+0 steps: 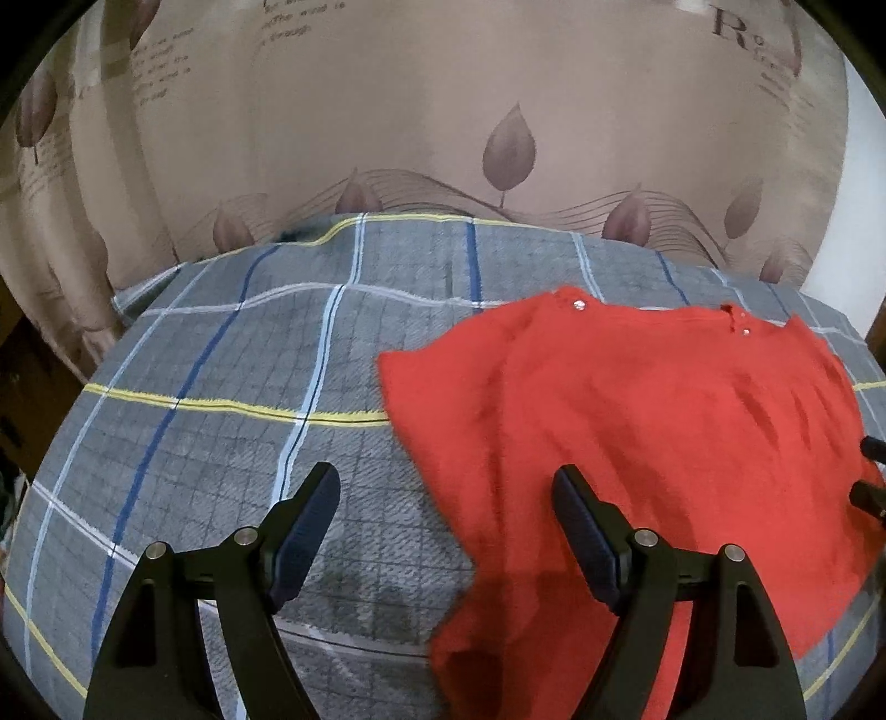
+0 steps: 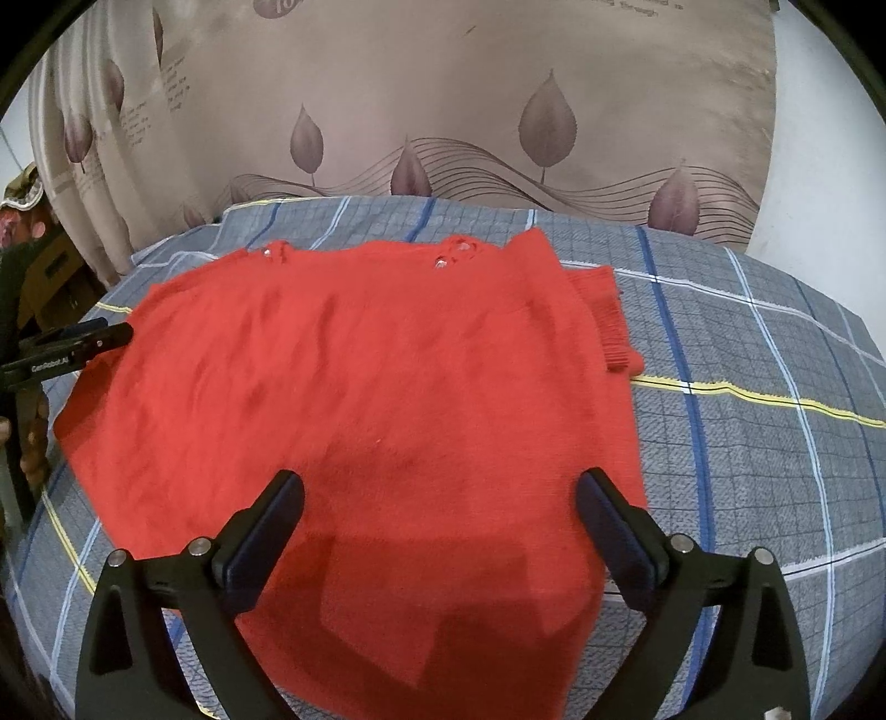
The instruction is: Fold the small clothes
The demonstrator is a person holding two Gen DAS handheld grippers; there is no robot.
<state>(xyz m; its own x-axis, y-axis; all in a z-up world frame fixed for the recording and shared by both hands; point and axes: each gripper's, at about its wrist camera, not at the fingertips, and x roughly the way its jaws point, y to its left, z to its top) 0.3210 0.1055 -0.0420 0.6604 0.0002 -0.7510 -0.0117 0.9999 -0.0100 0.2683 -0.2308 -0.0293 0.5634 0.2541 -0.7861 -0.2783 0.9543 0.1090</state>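
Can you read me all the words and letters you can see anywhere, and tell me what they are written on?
"GenRobot.AI": white letters on the black left gripper, in the right wrist view.
"Ro": big dark letters on the curtain, cut off at the picture's top edge.
Small lines of writing on the curtain: mostly too blurred to read.
Red sweater and plaid blanket: no writing.

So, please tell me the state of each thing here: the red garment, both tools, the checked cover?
red garment: spread flat, one sleeve folded in at its right side.
left tool: open, holds nothing.
right tool: open, holds nothing.
checked cover: lies smooth under the garment.
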